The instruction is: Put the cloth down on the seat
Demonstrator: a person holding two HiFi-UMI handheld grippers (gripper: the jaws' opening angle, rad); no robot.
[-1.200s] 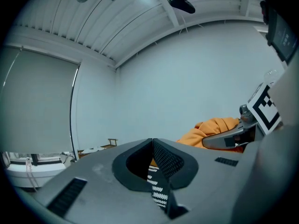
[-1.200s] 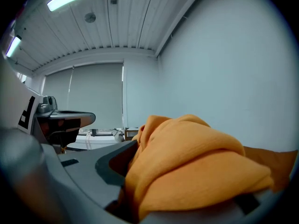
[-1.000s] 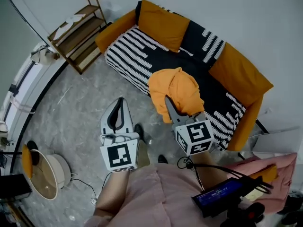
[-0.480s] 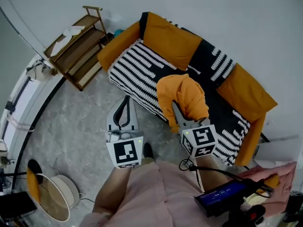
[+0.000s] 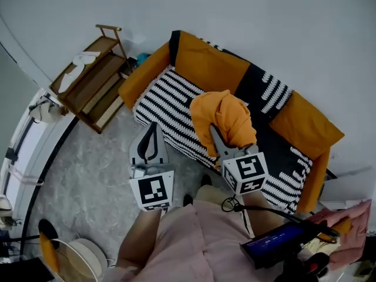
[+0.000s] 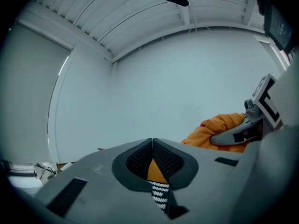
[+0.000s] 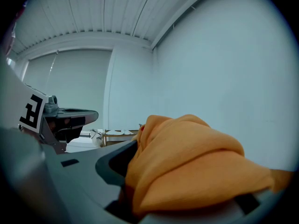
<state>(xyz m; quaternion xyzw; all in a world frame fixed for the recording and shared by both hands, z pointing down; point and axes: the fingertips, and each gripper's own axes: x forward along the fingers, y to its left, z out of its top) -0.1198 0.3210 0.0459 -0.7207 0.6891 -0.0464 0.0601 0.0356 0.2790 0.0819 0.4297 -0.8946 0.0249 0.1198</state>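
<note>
Right gripper (image 5: 216,135) clamped on bunched orange cloth (image 5: 226,115), raised over striped sofa seat (image 5: 164,104) — not yet resting. Left gripper (image 5: 151,128) closed, empty, alongside. Best practice: lower until cloth settles on seat — then part jaws.

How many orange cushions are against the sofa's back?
2. One orange cushion at the left end of the back in the head view, the other at the right end, a black patterned cushion between them. The held cloth may hide more.
</note>
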